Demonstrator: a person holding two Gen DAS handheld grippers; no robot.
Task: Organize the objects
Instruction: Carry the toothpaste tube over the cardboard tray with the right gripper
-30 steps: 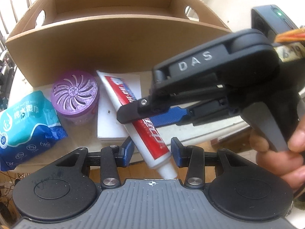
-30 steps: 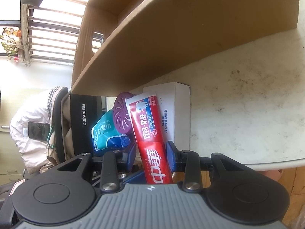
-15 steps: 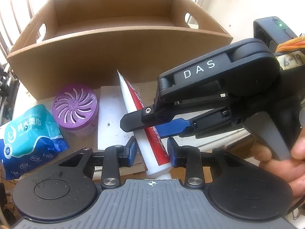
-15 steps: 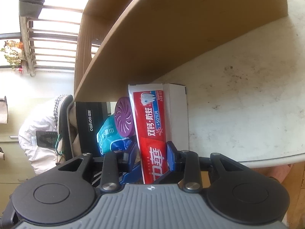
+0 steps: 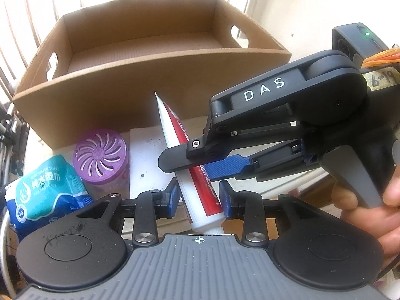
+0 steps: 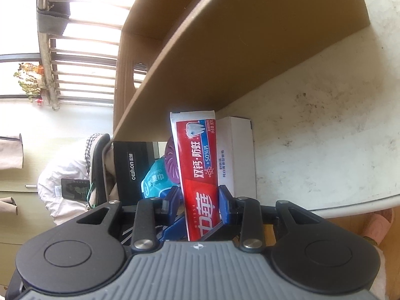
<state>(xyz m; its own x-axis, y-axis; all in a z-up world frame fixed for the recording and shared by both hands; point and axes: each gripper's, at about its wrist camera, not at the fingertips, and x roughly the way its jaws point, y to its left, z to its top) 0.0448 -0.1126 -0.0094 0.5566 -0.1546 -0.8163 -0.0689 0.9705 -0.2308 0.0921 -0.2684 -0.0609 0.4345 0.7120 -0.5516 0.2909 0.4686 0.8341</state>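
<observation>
Gripping the toothpaste tube (image 5: 197,187), both left gripper (image 5: 198,197) and right gripper (image 6: 200,200) are clamping it; lifting evenly toward the cardboard box (image 5: 150,75) at upper frame is advisable.

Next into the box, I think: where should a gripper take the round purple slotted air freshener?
Grip the purple air freshener across its round side wall, coming from above; the slotted lid faces up. Set fingers front and back, since the blue wipes pack and white box crowd its sides.

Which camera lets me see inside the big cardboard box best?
The left wrist view: it looks down into the cardboard box, showing its bare floor and both handle holes. The right wrist view shows only its outer wall and one handle hole.
</observation>
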